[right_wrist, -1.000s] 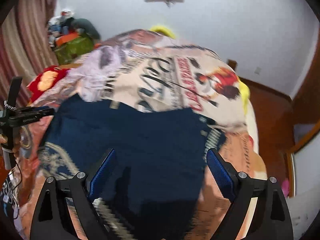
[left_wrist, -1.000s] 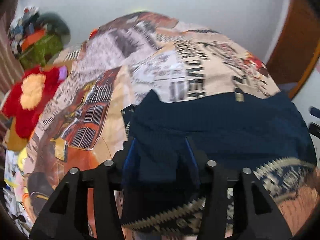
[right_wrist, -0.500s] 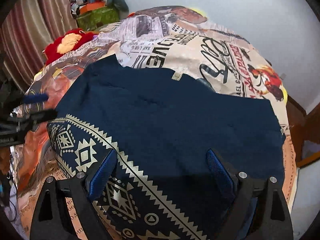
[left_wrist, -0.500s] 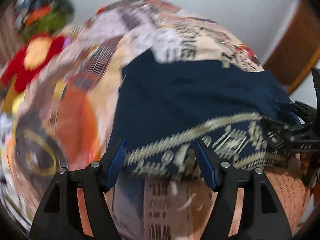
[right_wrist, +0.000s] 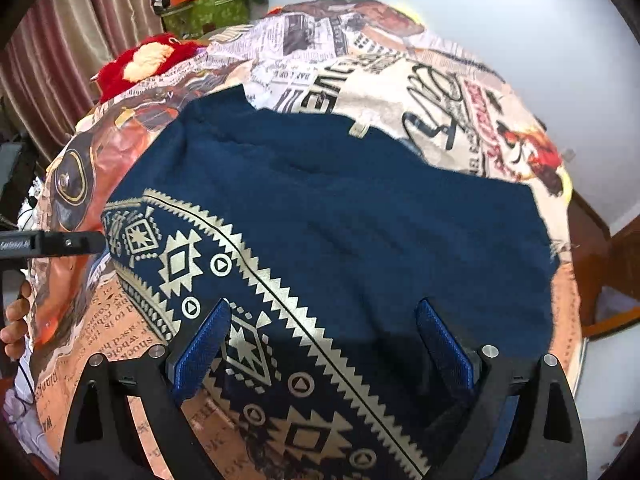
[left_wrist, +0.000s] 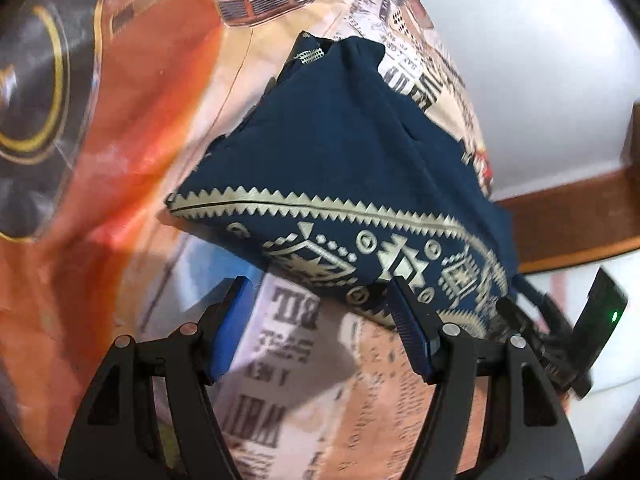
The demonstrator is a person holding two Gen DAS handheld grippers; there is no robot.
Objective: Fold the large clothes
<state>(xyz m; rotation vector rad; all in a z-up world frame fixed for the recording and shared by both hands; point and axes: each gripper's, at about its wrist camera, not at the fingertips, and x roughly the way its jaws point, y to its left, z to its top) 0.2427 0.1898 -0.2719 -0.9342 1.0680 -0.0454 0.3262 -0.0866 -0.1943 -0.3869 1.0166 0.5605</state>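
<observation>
1. Bedding printed like old newspaper pages covers the bed (left_wrist: 132,128) in the left wrist view, with a white wall behind. The left claw (left_wrist: 320,328) has just been opening; its jaws stand spread over bare bedding with nothing between them, the right pad just overlapping the hem of the navy garment (left_wrist: 340,152).
2. Mirrored print below the hem cannot be read with confidence.
3. In the right wrist view the garment (right_wrist: 360,208) lies spread across the bed (right_wrist: 400,80), its cream geometric border nearest the camera. The right claw (right_wrist: 324,344) hovers over that border, jaws wide, pinching nothing.
4. Judging from this, one fold looks laid down; further folds and smoothing remain.
5. Bedding headlines here are too warped to read.
</observation>
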